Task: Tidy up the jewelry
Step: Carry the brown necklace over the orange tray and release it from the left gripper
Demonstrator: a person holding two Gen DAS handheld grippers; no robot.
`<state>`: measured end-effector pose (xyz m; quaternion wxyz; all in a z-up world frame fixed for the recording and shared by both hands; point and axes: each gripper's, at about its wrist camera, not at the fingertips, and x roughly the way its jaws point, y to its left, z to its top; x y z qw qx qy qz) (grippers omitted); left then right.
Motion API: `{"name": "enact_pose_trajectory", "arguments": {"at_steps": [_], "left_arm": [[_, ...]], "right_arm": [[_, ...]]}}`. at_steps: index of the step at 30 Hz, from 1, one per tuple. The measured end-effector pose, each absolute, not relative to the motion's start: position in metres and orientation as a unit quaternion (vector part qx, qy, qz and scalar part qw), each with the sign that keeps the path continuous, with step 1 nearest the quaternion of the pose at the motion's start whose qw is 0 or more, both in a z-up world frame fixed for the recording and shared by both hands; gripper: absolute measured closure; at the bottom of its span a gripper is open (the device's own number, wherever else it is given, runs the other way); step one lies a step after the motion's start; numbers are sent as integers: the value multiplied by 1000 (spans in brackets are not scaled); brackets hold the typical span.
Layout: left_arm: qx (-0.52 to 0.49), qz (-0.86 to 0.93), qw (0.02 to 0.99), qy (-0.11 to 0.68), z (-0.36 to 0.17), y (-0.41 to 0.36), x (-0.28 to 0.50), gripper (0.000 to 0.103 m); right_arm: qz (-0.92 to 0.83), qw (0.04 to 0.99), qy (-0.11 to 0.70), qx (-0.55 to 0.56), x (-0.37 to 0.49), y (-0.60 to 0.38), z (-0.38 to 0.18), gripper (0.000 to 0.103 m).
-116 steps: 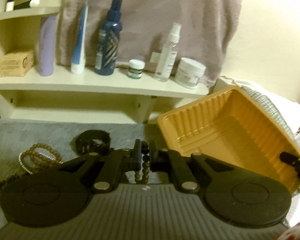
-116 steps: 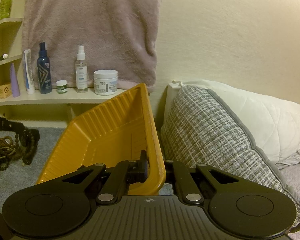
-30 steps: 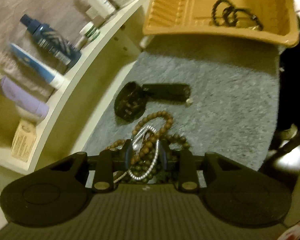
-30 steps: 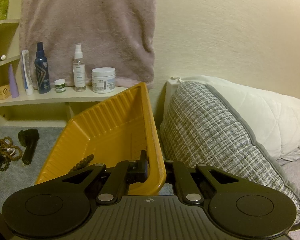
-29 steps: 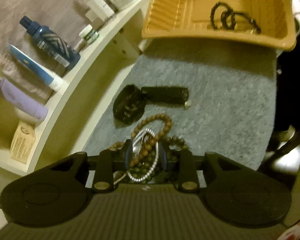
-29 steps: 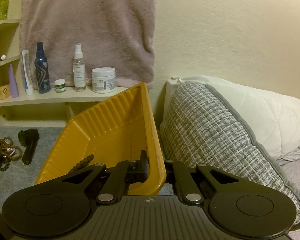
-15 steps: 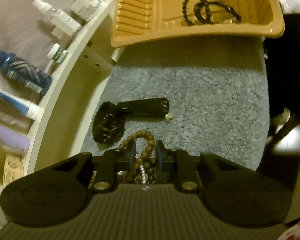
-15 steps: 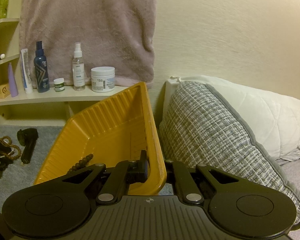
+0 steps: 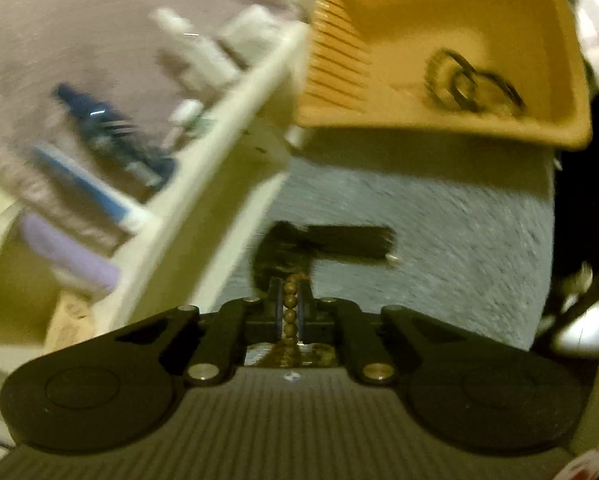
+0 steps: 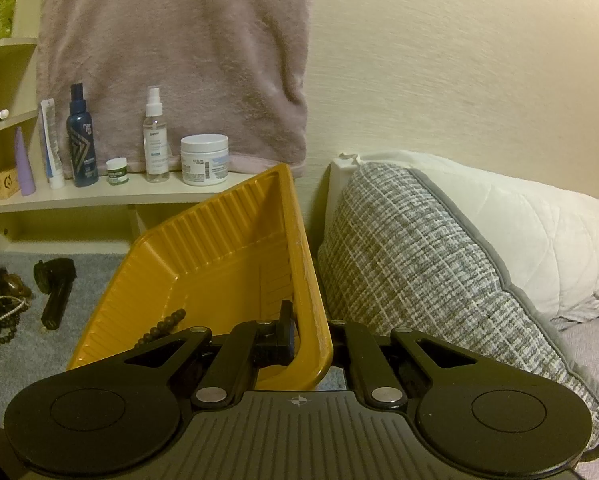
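Observation:
My left gripper [image 9: 289, 292] is shut on a brown wooden bead bracelet [image 9: 289, 312] and holds it above the grey carpet. The left wrist view is blurred. The yellow tray [image 9: 539, 92] lies ahead to the upper right with dark bead bracelets [image 9: 467, 82] inside. My right gripper [image 10: 309, 326] is shut on the yellow tray's near wall [image 10: 311, 292] and holds the tray tilted. Dark beads [image 10: 161, 328] show in the tray bottom. More bracelets [image 10: 1, 308] lie in a pile at the far left on the carpet.
A black hair-dryer-like device [image 9: 327, 242] lies on the carpet [image 9: 459, 248], also seen in the right wrist view [image 10: 55, 292]. A cream shelf [image 10: 99, 196] holds bottles and jars under a hanging pink towel [image 10: 179, 60]. Pillows [image 10: 439, 260] are right of the tray.
My left gripper closed on the wooden bead bracelet and lifted it off the pile, swinging toward the tray. The right gripper and tray stayed put.

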<state>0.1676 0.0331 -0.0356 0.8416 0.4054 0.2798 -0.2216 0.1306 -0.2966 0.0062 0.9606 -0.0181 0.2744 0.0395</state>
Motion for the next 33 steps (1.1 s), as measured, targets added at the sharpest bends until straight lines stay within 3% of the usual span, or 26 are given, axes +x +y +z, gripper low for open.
{"name": "enact_pose_trajectory", "arguments": {"at_steps": [15, 33], "left_arm": [[259, -195, 911, 253, 61, 87, 187, 97], [198, -236, 931, 197, 129, 40, 191, 97]], "right_arm": [[43, 962, 267, -23, 130, -293, 9, 97], [45, 964, 262, -22, 129, -292, 11, 97]]}}
